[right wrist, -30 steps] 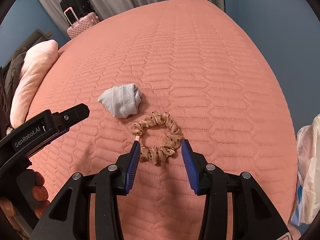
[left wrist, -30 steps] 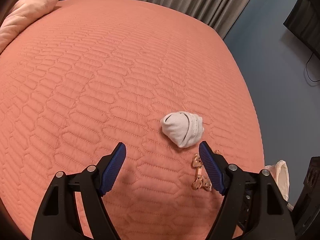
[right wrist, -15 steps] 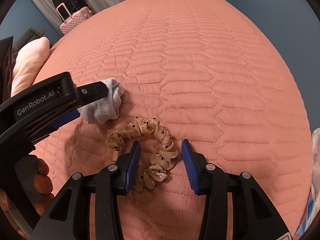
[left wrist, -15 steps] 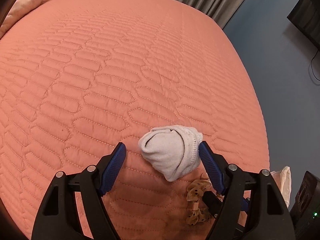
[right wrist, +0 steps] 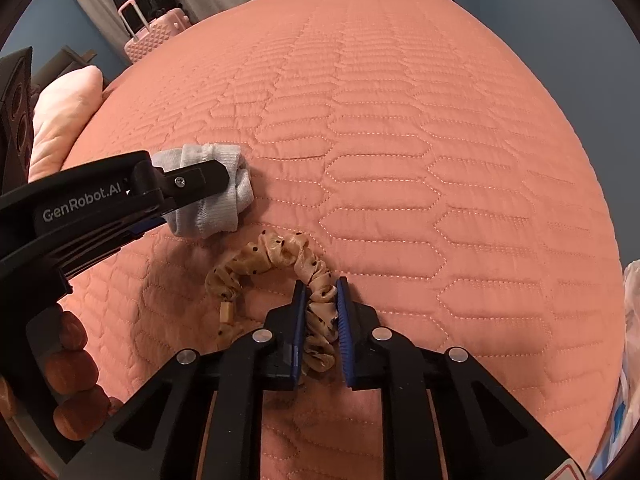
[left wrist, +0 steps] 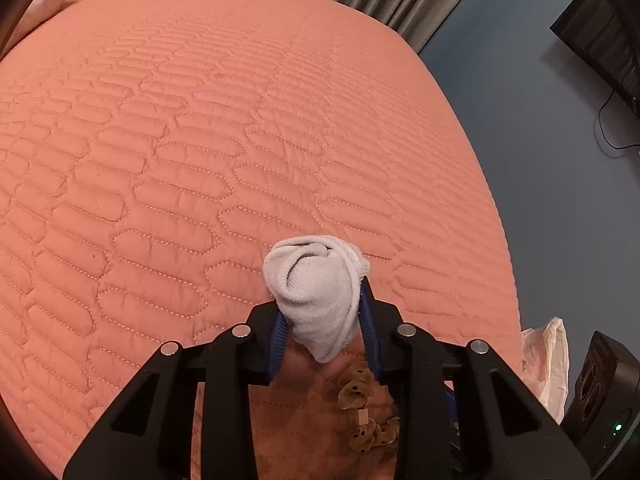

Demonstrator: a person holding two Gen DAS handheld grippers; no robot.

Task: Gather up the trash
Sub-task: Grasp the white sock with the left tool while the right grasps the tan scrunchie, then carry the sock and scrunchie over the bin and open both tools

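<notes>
The left gripper [left wrist: 322, 328] had just closed its jaws on the soft, light sock [left wrist: 318, 280] bulging between its fingers, while the right gripper [right wrist: 320, 312] had just pinched the limp scrunchie [right wrist: 280, 258] band, both squashy enough to lift anywhere.

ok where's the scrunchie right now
The scrunchie lies on the bed cover, low in the right wrist view, one side pinched in the right gripper, just beside the sock.
</notes>
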